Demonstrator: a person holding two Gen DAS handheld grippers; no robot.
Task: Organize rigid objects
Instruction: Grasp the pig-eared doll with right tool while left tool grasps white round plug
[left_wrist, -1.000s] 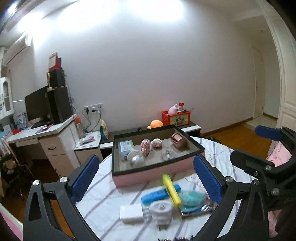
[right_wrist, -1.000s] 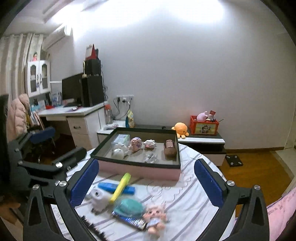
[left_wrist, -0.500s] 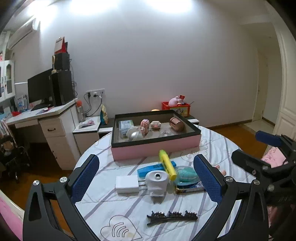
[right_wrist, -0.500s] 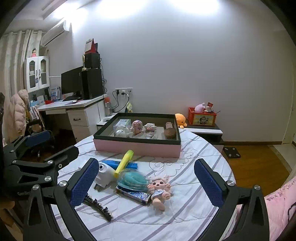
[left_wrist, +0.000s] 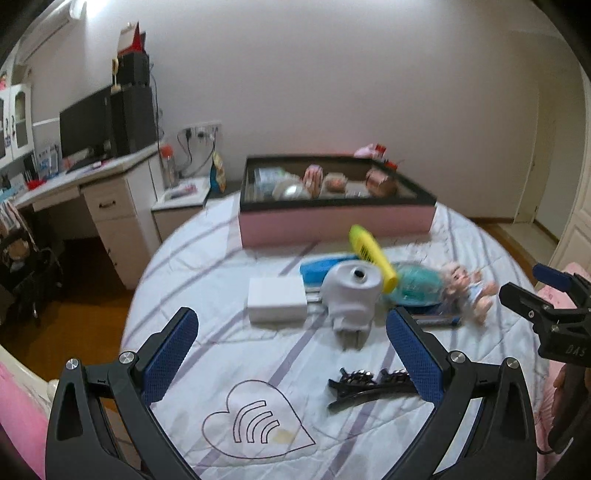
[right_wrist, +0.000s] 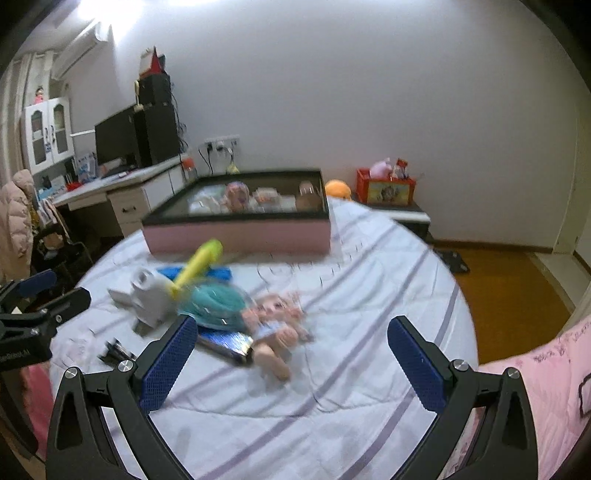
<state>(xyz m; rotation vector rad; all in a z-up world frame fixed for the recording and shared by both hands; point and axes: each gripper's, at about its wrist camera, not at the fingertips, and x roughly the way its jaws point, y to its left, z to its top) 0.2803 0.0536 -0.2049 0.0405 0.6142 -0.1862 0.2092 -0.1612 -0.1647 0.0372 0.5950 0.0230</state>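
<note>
Though blurred, the doll (right_wrist: 271, 325) half-hides a dark case (right_wrist: 227, 341) — contents unreadable.

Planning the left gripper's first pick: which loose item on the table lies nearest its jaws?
The black hair clip. It lies just ahead of the open left gripper, beside its right finger, while the white box, white device and doll sit farther back.

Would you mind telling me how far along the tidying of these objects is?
Done: several small items already sit in the pink tray. In hand: nothing; the left gripper and right gripper are both open and empty. Left: the white charger, doll and hair clip on the table.
</note>
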